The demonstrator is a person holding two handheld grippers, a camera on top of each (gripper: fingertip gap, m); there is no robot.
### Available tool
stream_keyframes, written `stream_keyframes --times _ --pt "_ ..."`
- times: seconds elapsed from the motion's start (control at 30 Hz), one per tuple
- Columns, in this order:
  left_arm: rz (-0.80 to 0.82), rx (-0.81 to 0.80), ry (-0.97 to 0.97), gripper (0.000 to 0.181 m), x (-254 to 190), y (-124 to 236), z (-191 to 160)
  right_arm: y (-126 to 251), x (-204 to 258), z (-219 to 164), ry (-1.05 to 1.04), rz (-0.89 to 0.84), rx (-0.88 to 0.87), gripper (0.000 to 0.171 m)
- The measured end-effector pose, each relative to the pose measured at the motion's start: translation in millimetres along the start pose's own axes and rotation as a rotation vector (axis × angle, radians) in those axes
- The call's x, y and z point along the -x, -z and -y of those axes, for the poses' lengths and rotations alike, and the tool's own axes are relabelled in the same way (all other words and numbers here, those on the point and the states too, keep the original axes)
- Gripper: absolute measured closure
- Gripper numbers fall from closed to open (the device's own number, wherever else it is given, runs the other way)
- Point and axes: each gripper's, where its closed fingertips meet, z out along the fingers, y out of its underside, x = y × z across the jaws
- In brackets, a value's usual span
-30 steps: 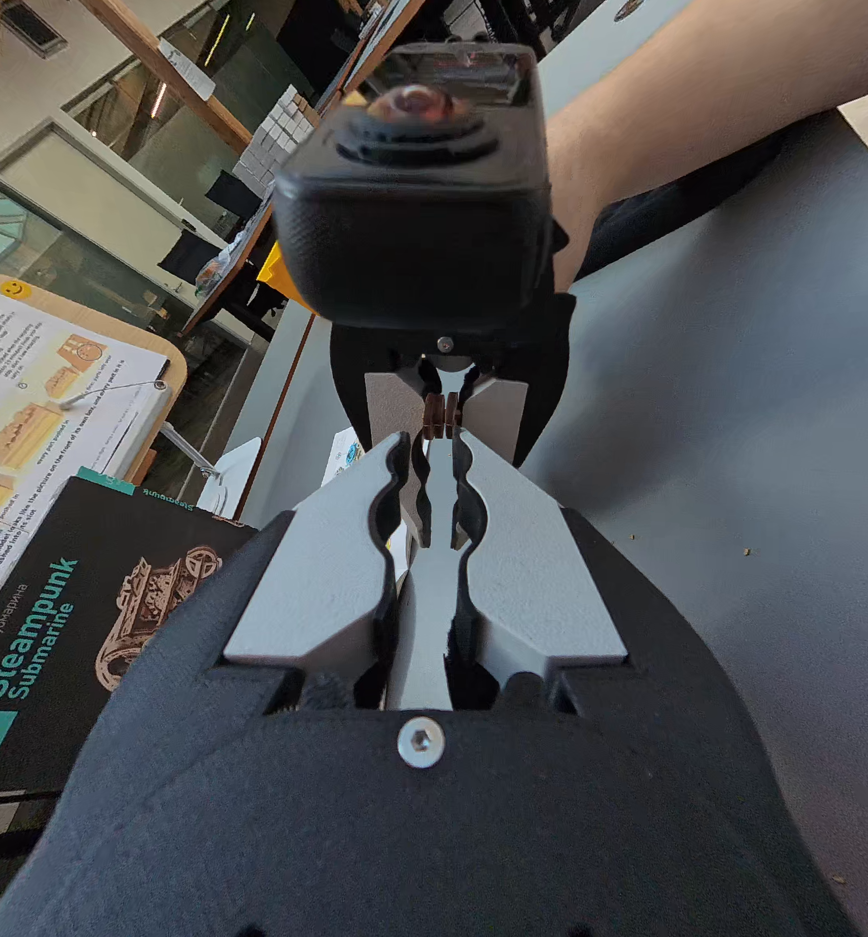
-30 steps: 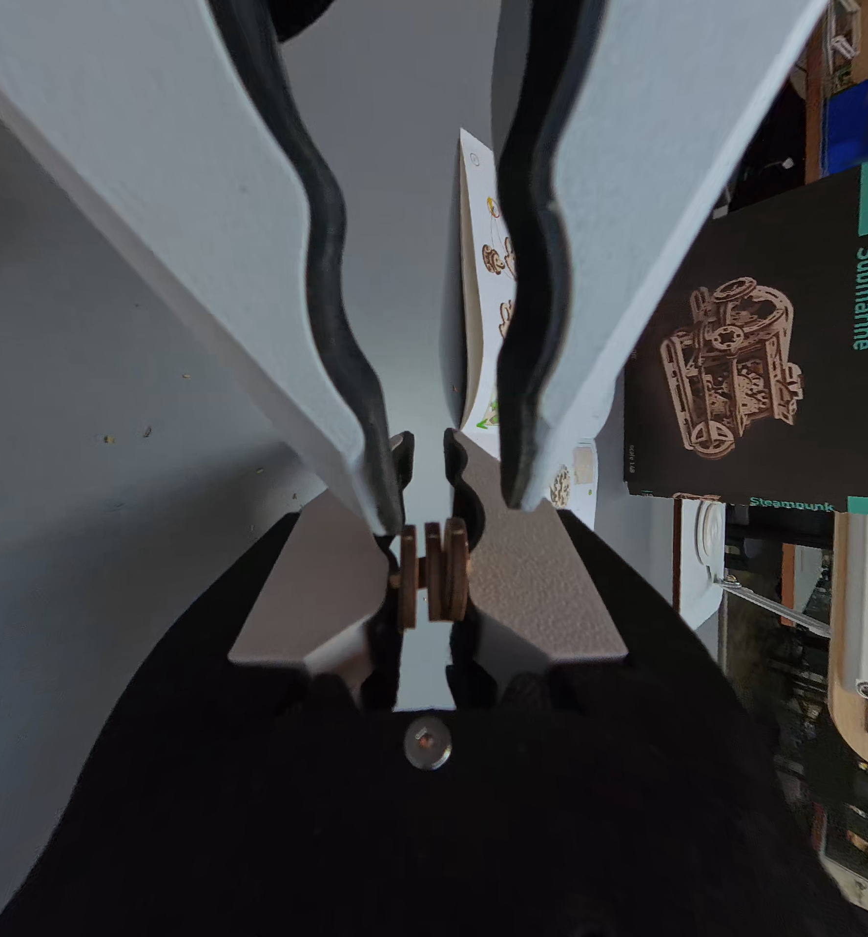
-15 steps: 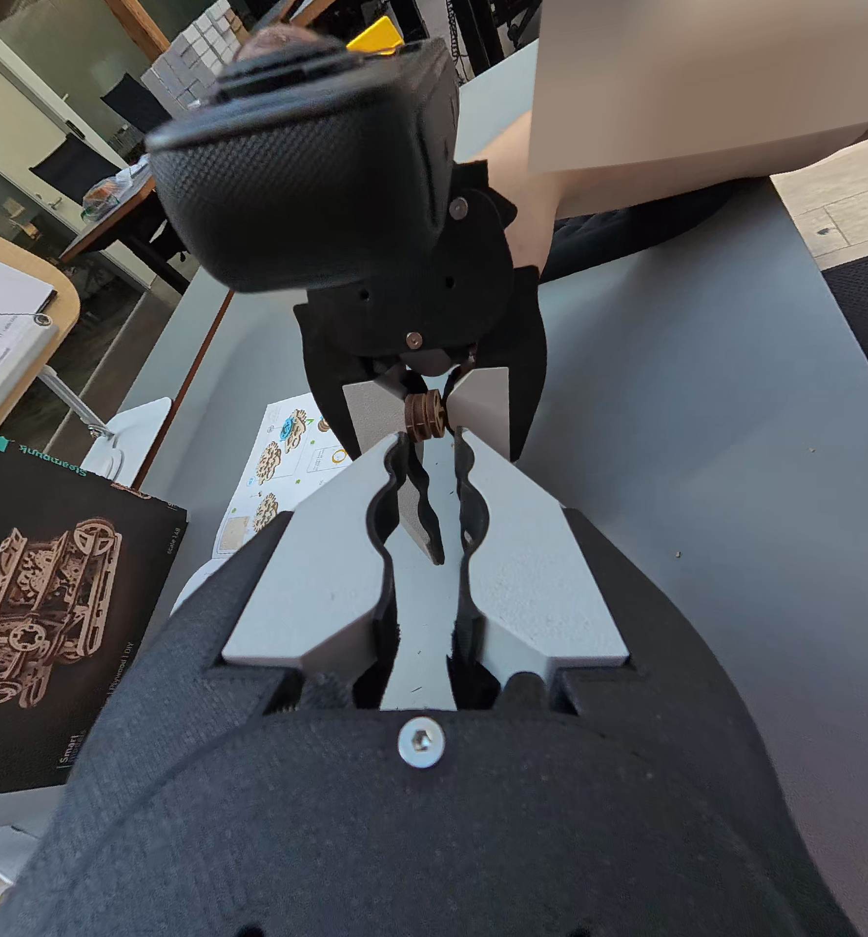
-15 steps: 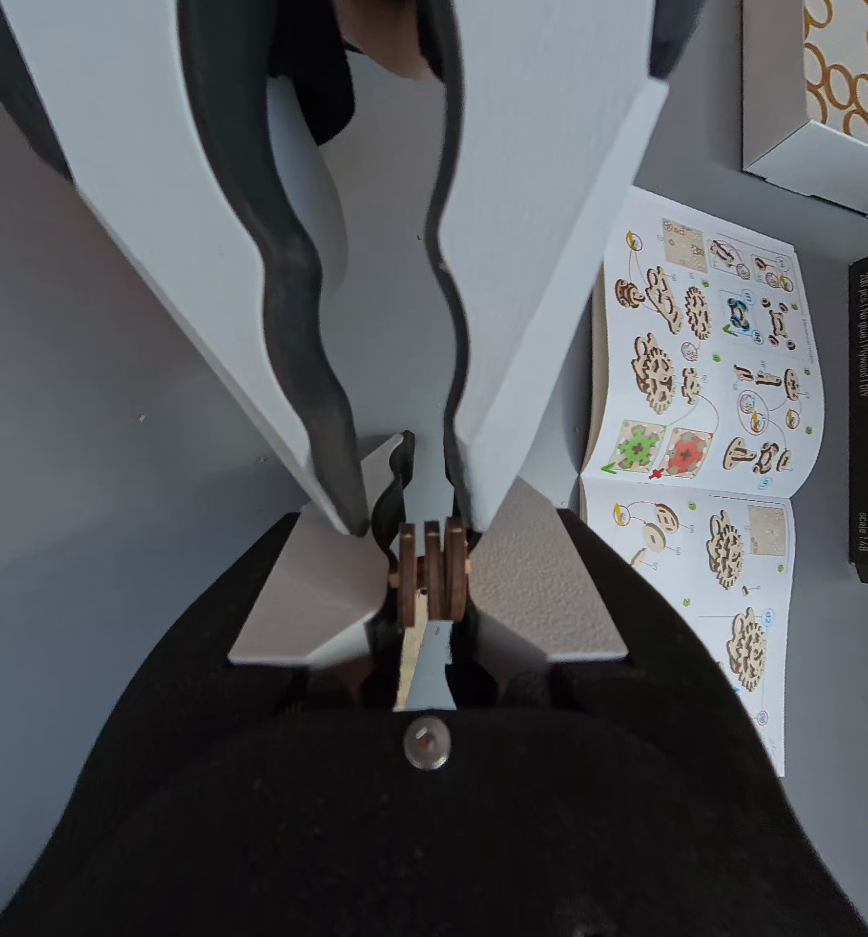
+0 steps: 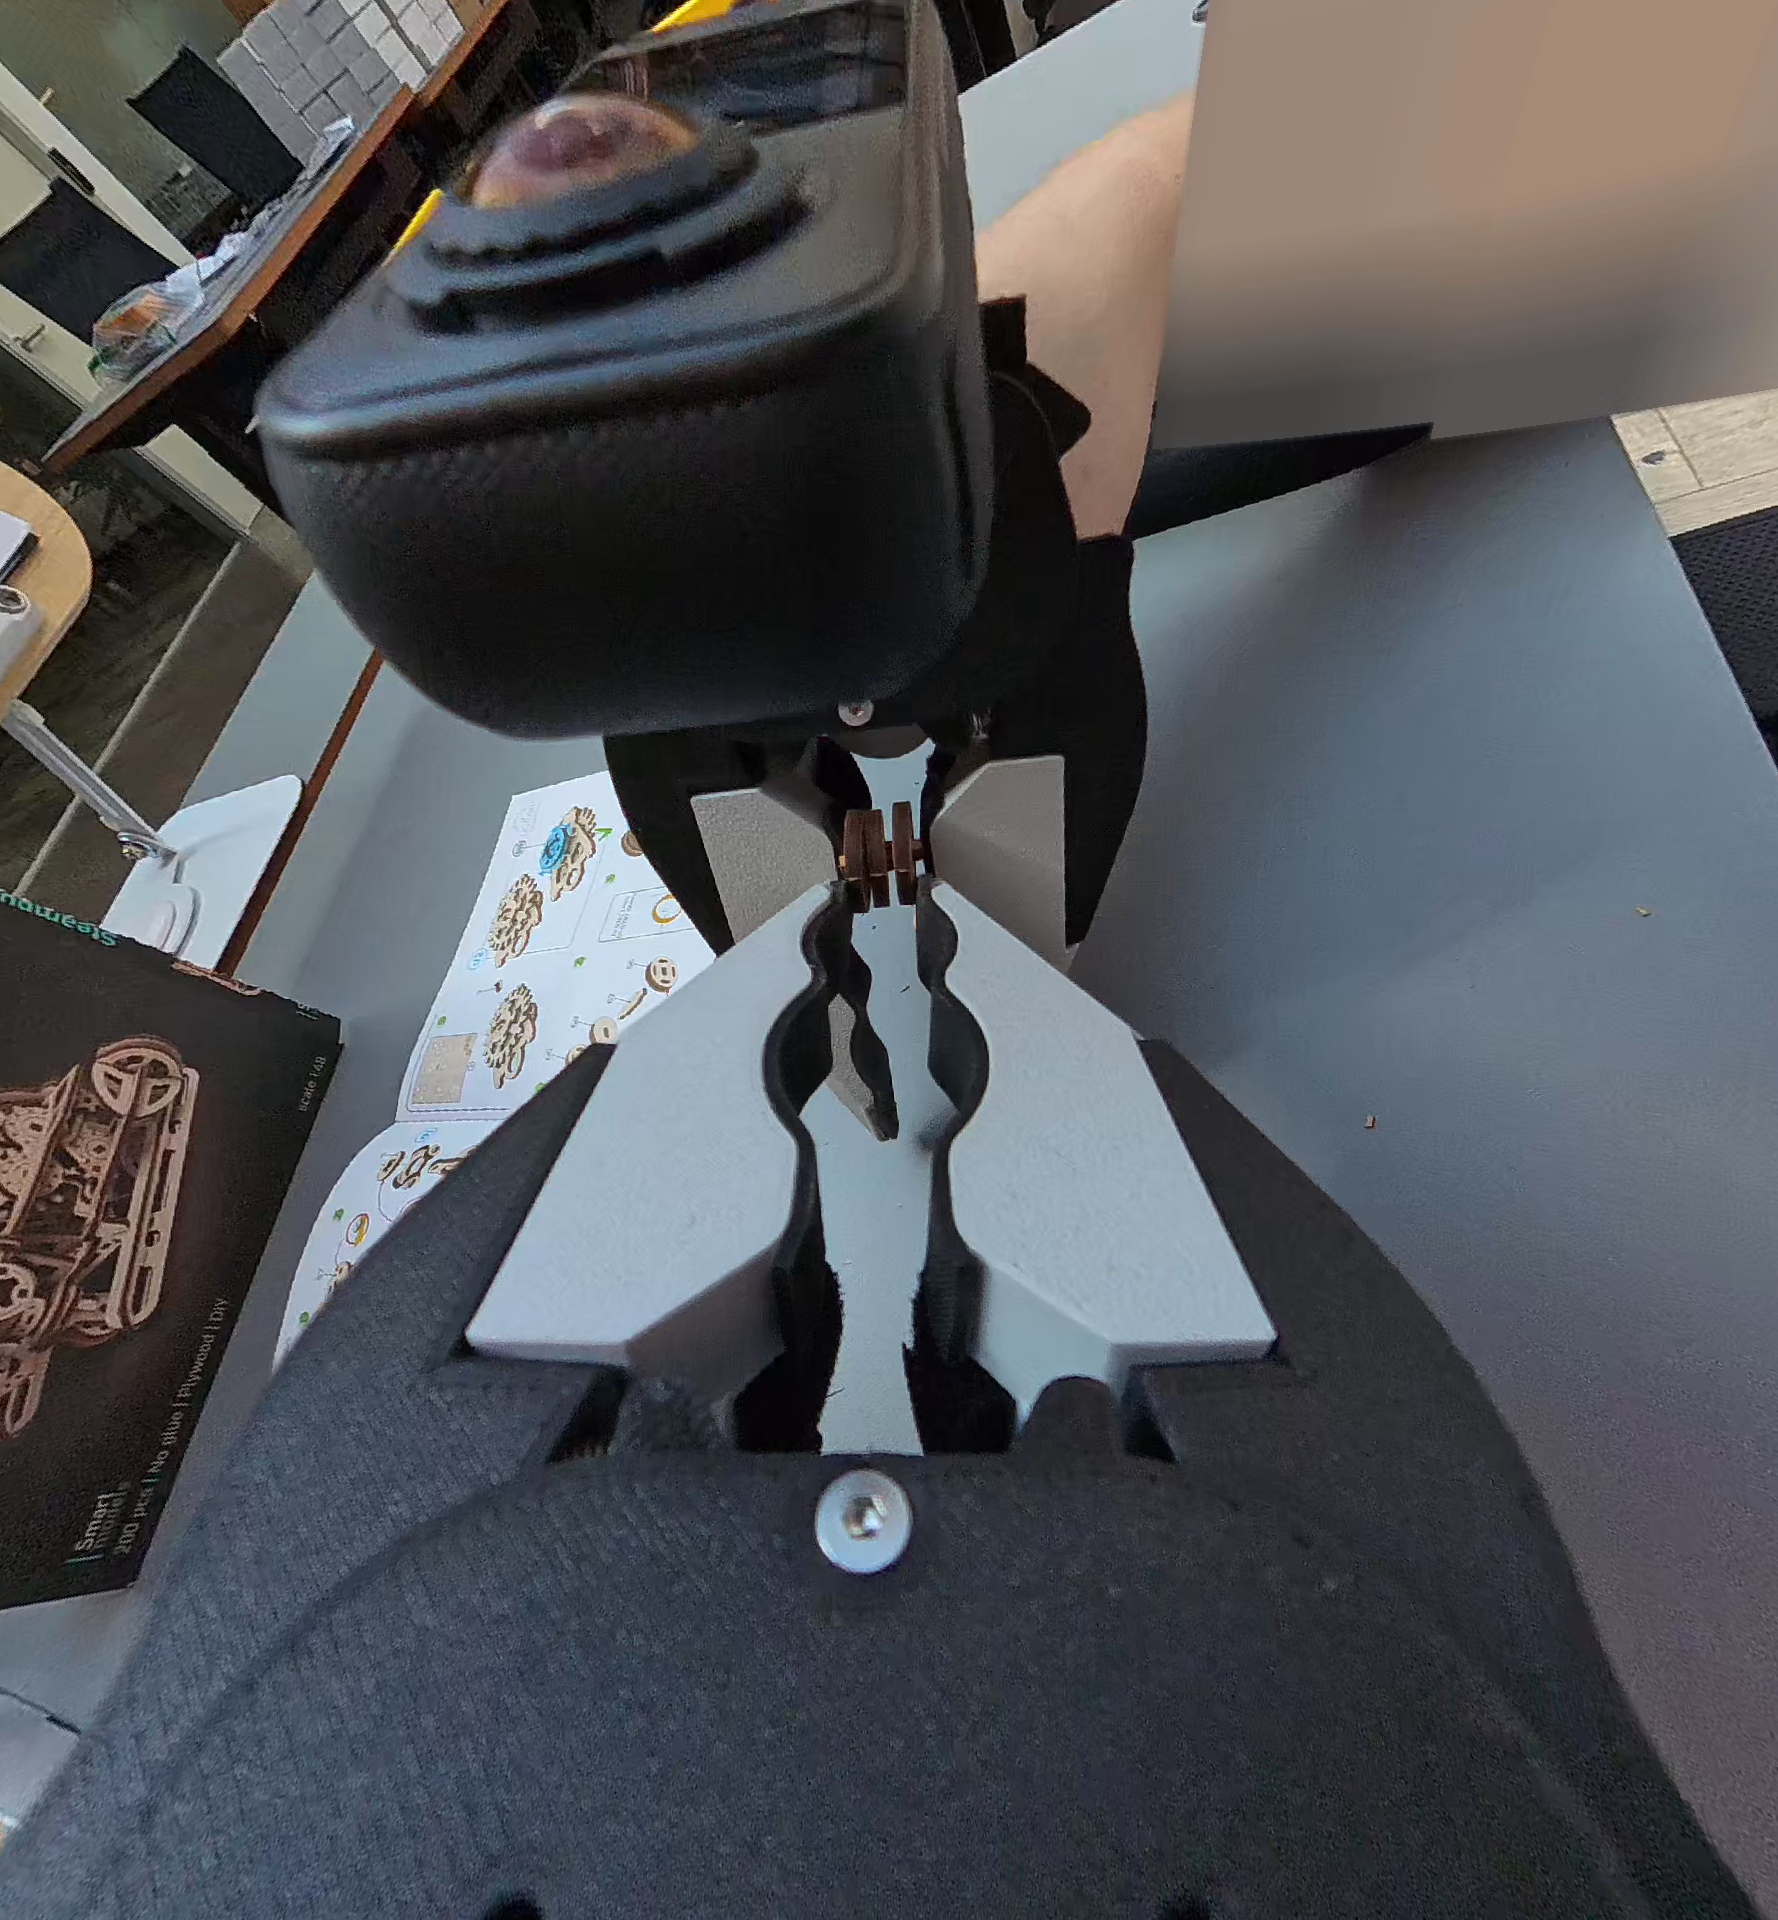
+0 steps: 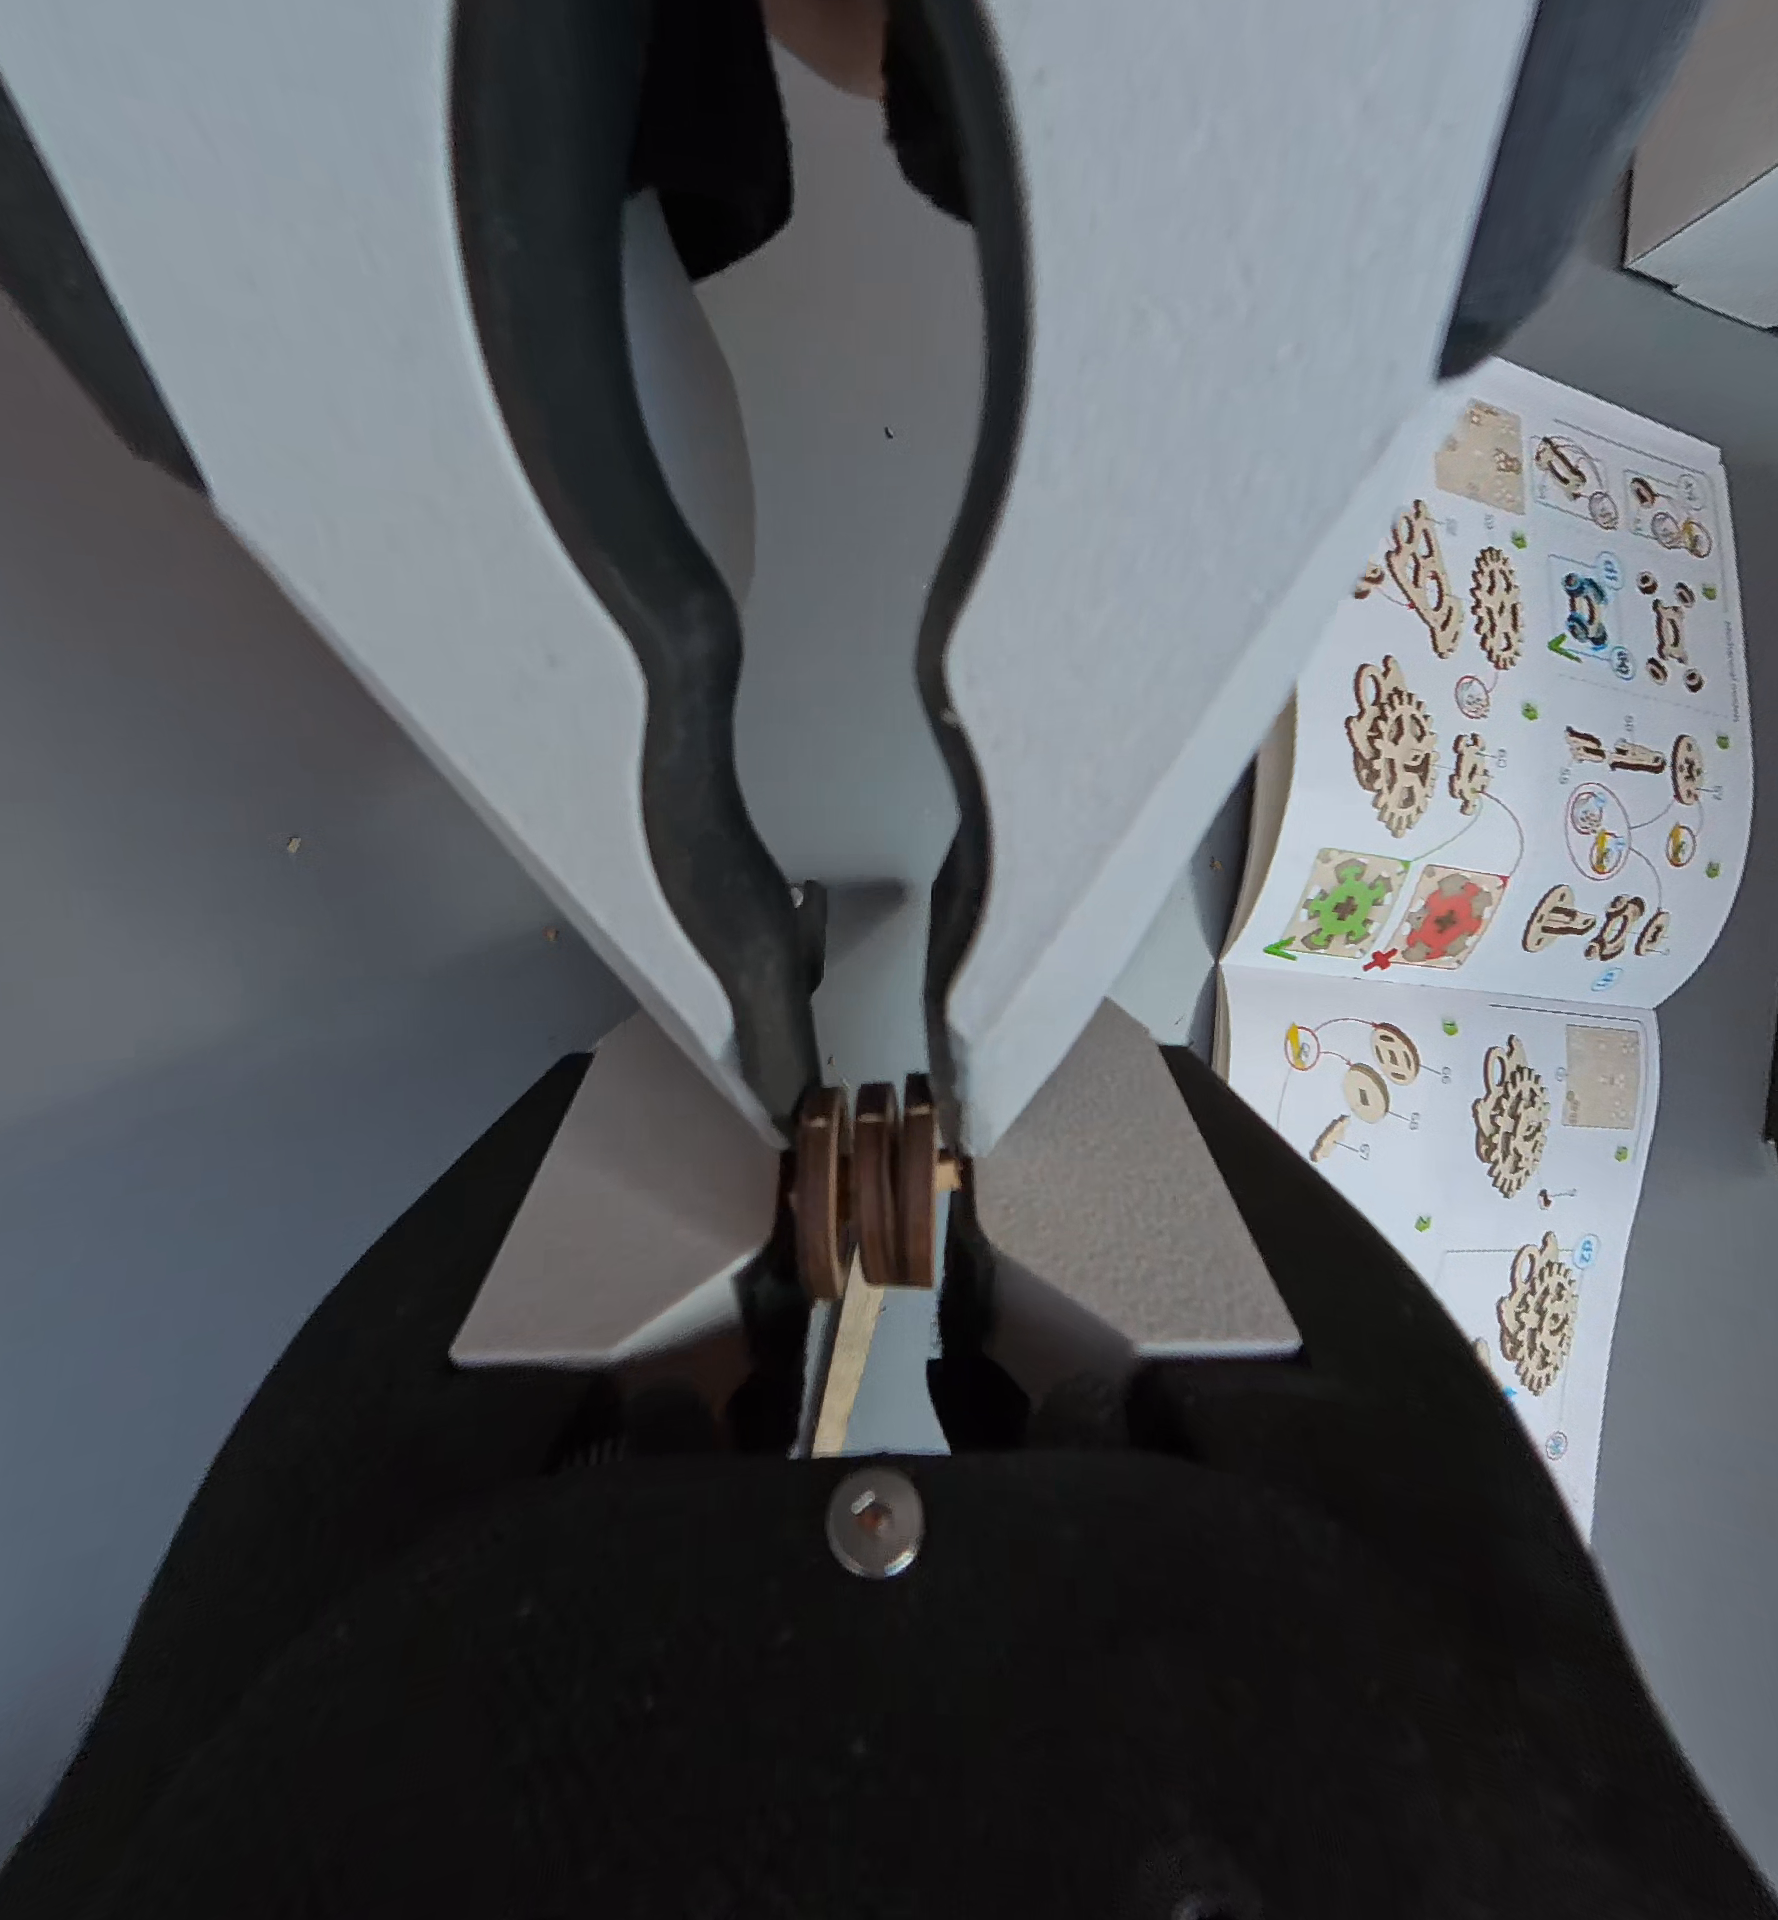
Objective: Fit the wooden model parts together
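Wooden discs on a short axle (image 6: pixel 869 1184), three thin plywood rounds stacked side by side, sit deep between the right gripper's (image 6: pixel 869 1174) own fingers, near their base rather than at the tips, and well above the grey table (image 6: pixel 241 727). That gripper's jaws are clamped on the stack from both flat ends, which seems meant to keep the axle crosswise and the disc edges exposed. From the opposite direction the left gripper (image 5: pixel 877 914) comes in nose to nose, and its fingertips (image 6: pixel 952 1081) straddle the same stack, the black pad of one touching the outer disc and the other sitting against the far disc. Its jaws stand a little apart, about the width of the stack; whether they press or merely bracket it I cannot tell. Such an arrangement would suit squeezing the discs along the axle to seat them. The wood is pale brown with darker, burnt-looking edges; two discs lie close together and the third stands off by a narrow gap, with a small peg end poking out on one side. An open instruction booklet (image 6: pixel 1487 883) lies flat on the table beside the work, and a dark model box (image 5: pixel 85 1247) lies next to it.
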Motion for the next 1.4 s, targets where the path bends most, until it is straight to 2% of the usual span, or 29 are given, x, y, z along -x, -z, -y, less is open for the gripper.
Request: stream_keyframes --times 0.17,0.27,0.37,0.77,0.93,1.1,1.4 --pt "-0.013 0.003 -0.027 0.171 -3 2 0 1 4 -1 0.015 0.011 0.022 0.155" --pt "-0.005 0.008 -0.054 0.171 -4 1 1 3 3 -3 0.015 0.004 0.035 0.149" --pt "-0.007 0.017 -0.067 0.171 -5 1 0 3 6 -4 0.025 0.010 0.046 0.159" --pt "-0.036 0.022 -0.049 0.171 -7 2 -2 1 4 -7 0.015 -0.042 0.083 0.164" --pt "-0.067 -0.018 -0.036 0.172 -10 5 4 5 15 1 0.001 0.050 0.021 0.159" --pt "-0.060 0.003 -0.076 0.172 -11 4 0 14 -2 -5 0.102 -0.088 0.026 0.152" --pt "-0.058 0.025 -0.083 0.171 -12 1 -4 12 3 -3 0.117 -0.087 0.039 0.149"
